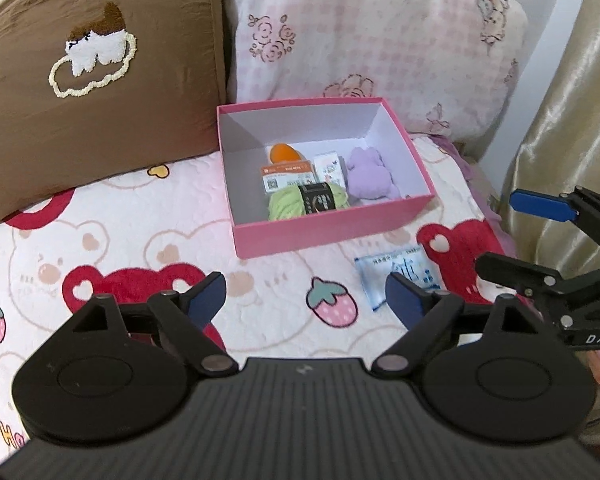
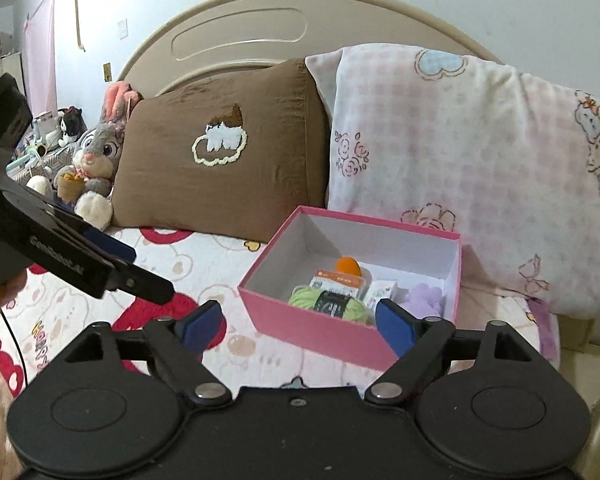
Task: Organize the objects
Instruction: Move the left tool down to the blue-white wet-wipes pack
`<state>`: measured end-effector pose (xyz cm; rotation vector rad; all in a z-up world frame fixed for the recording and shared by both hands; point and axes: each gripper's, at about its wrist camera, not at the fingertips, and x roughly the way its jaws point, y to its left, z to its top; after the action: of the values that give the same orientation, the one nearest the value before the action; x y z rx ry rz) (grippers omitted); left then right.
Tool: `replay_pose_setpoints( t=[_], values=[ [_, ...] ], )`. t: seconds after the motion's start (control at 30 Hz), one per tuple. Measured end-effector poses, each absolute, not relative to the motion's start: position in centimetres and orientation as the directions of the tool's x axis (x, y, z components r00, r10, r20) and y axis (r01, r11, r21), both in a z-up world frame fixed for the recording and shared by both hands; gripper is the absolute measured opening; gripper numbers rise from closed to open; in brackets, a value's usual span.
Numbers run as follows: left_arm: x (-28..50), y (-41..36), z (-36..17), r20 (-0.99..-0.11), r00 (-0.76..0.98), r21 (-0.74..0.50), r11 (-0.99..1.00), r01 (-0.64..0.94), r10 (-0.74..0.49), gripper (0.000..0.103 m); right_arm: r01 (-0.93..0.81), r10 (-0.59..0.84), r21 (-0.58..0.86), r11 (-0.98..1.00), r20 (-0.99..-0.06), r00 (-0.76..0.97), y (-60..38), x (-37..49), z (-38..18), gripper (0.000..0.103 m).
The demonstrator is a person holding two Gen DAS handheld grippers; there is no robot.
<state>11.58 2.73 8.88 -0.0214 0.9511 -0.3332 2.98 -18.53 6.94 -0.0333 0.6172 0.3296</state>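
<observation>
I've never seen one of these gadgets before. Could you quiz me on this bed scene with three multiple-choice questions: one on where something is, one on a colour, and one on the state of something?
1. Where does the small blue-and-white packet lie?
A. Inside the box
B. On the blanket, in front of the box
C. On the brown pillow

2. What colour is the yarn ball in the pink box?
A. Light green
B. Red
C. Black

3. How do the jaws of the left gripper stand?
A. Clamped on the yarn
B. Shut and empty
C. Open and empty

Answers:
1 B: the packet rests on the bear-print blanket, outside the box's near wall.
2 A: the yarn is pale green with a dark label band.
3 C: only the blanket shows in the wide gap between its blue pads.
</observation>
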Motion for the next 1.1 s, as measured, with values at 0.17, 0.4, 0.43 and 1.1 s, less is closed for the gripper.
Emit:
replay_pose_setpoints(
  t=[0.17,0.4,0.43,1.1],
  values=[
    [8.6,2.6,9.5,-0.780,0.552,-0.182,0.951,0.251,-0.295,0.088,-0.320,0.290,0.056,0.946,-0.591,0.753,-18.7,0.3,6.7,0.091],
    [5.1,0.7,10.6,-0.751,0.568,-0.177,0.931,0.318,-0.337,0.091,-0.324,0.272,0.026,0.946,-0.610,0.744,-18.9,-2.6,6.4,0.094],
    [4.8,0.4,10.4,-0.750,0.568,-0.173,0.930,0.324,-0.338,0.091,-0.322,0.267,0.020,0.946,-0.612,0.745,-19.0,-2.9,6.3,0.095],
    [8.0,-3.2,1.5,-0.773,0.512,-0.230,0.918,0.323,-0.374,0.091,-0.309,0.360,0.184,0.933,-0.490,0.794,-24.1,-4.5,0.6,0.096]
  ],
)
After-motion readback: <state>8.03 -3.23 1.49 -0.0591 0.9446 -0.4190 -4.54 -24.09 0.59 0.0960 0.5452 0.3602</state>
